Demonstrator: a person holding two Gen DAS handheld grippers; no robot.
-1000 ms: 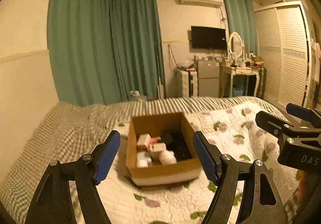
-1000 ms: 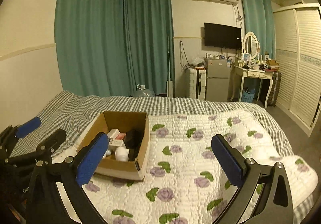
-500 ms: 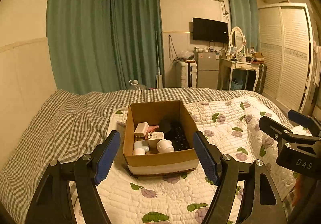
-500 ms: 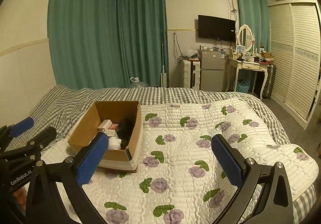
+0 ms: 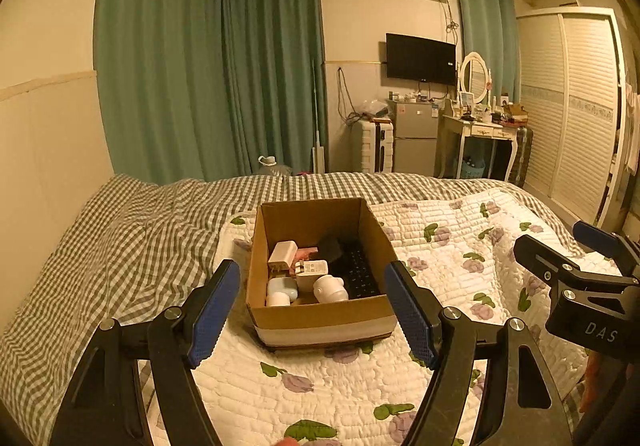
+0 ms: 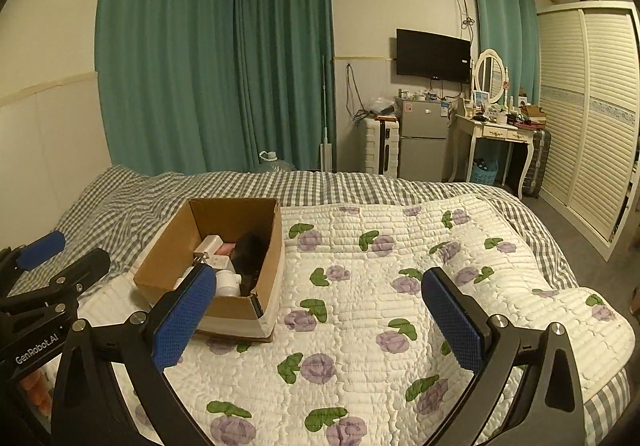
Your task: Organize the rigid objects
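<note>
An open cardboard box stands on the floral quilt, also in the right wrist view. It holds a white charger, a white adapter, a white round piece, a light-blue case and a black keyboard. My left gripper is open and empty, its fingers on either side of the box front, short of it. My right gripper is open and empty over the quilt, right of the box.
The white floral quilt lies over a grey checked bedspread. Beyond the bed foot stand a small fridge, a dressing table and a louvred wardrobe. Green curtains hang behind.
Both grippers have drawn back and tilted up a little, so the box sits slightly farther away and higher in view. Both jaws stay open and empty.
</note>
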